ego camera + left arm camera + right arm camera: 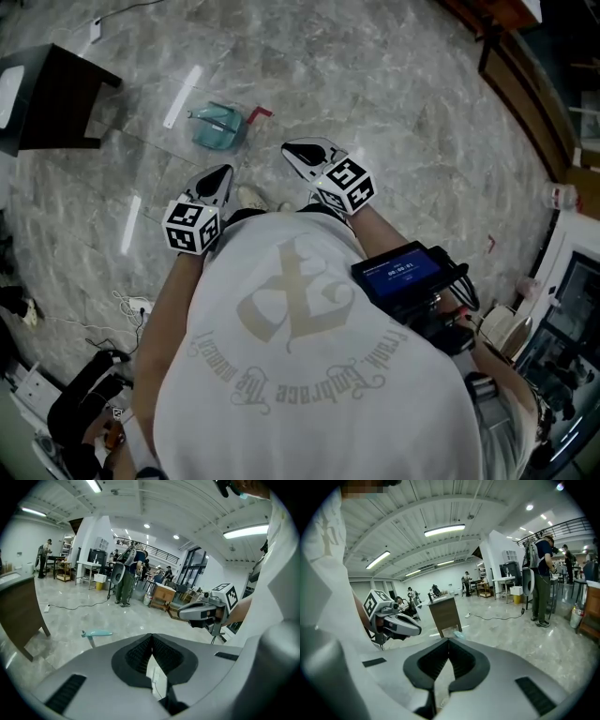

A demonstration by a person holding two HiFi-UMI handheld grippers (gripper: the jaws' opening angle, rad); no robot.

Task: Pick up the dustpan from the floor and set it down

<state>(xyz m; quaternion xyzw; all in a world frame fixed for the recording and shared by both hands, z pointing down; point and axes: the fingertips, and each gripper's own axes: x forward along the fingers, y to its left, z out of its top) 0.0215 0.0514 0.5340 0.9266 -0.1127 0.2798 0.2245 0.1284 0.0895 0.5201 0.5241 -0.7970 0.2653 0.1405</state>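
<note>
Dustpan: teal, lying on the grey marbled floor, red-tipped handle pointing to the right in the head view. Nothing touches it.

Left gripper: held out in front of the person's white shirt, marker cube toward the body, nose angled down at the floor. In the left gripper view the jaws are together, ridged pads meeting in one seam, with nothing between them. The dustpan shows up and to the left of the closed tips, out on the floor and clearly apart from them.

Right gripper: beside the left one, also nose down. In the right gripper view the jaws are together, pads pressed edge to edge, with nothing between them. The dustpan appears as a small teal patch directly beyond the tip seam, on the floor in front of a dark wooden table. It is ahead of the jaws, not in contact.

Head view relation: the dustpan lies ahead of both grippers, nearly in line with the left tips and to the left of the right tips, with bare floor between it and each.

Each gripper sees the other: right gripper at the right of the left gripper view, left gripper at the left of the right gripper view.

Surroundings: people stand in the background of the hall.
</note>
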